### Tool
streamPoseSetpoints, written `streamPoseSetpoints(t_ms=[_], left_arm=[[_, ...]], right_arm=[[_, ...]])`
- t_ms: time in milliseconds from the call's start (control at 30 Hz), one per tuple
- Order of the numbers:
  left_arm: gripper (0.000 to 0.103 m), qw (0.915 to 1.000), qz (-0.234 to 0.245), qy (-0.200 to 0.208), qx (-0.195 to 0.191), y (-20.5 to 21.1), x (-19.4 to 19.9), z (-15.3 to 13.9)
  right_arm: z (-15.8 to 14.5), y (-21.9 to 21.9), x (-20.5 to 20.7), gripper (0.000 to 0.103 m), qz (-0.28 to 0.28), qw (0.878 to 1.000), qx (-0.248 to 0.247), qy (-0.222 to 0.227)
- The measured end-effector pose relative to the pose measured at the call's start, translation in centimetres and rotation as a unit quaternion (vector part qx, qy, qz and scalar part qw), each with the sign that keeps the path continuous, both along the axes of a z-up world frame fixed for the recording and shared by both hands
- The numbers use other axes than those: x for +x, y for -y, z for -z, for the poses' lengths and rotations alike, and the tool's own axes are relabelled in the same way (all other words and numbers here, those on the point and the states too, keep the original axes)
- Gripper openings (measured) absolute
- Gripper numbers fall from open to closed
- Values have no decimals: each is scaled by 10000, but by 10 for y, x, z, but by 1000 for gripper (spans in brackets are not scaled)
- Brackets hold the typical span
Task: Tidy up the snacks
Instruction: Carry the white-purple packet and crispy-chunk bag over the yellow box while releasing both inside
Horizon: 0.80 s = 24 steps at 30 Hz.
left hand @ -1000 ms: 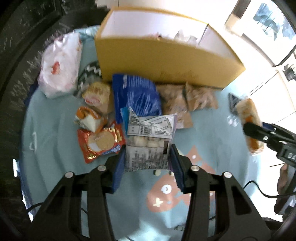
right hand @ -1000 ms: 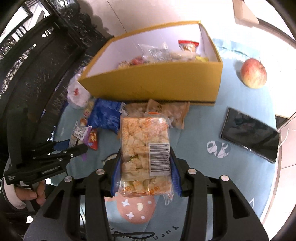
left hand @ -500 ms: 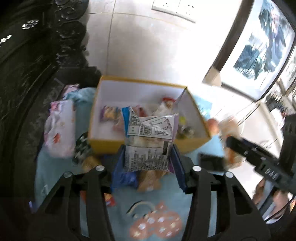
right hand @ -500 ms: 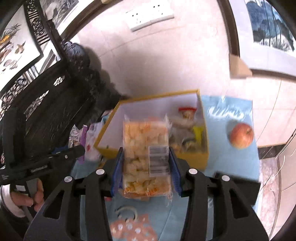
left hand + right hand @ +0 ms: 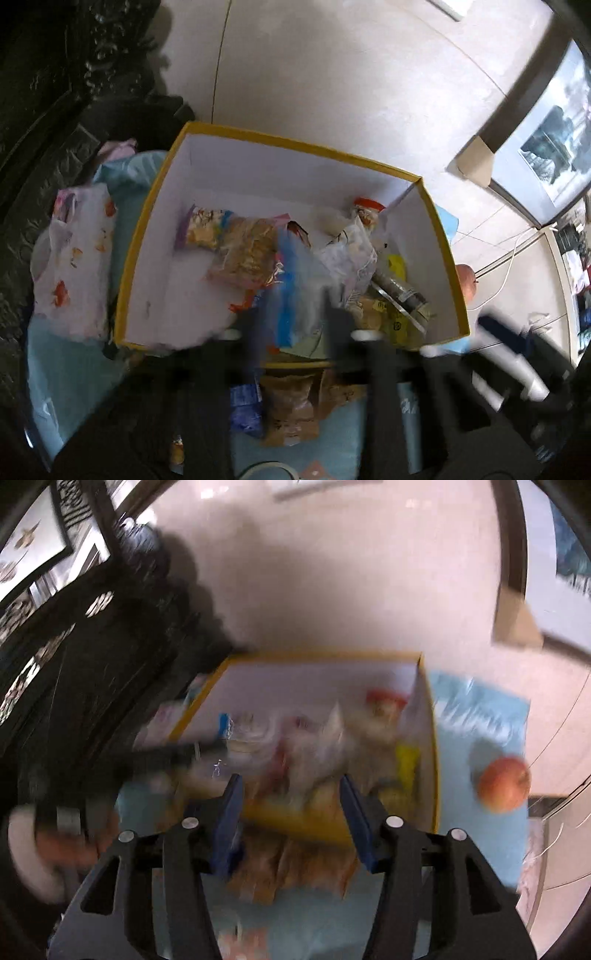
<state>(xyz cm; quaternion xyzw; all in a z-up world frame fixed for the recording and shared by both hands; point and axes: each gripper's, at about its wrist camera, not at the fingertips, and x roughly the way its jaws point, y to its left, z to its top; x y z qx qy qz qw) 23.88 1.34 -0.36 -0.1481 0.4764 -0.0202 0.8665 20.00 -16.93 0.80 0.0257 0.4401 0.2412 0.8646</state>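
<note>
Two grippers over the yellow box (image 5: 439, 236), mid-frame in both views. Left gripper (image 5: 295, 325) blurred at lower centre, fingers together, nothing seen between them. Right gripper (image 5: 291, 812) opening, fingers apart, no pack between. Snacks (image 5: 251, 254) piled inside box; more packs (image 5: 291, 406) on cloth (image 5: 480, 709) below it. Apple (image 5: 504, 784) right.

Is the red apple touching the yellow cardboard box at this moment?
Apart. In the right wrist view the red apple sits on the blue cloth to the right of the yellow cardboard box, with bare cloth showing between them.
</note>
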Motion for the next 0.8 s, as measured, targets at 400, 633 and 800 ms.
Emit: streamPoseSetpoints(t_ms=[400,633,800], left_arm=[[21,9997,239,77,11,6,-46,-13],[35,9998,138,96,47,-5,-70,-22],[35,9999,74,70,60,-12,-80,-20]], right_arm=[[136,9,-125,54,-902,9584,-1806,-2019],[126,-5,-122,46,-884,9629,-1839,-1766],[58,7,-84,46,-411,9907,-944,-888]])
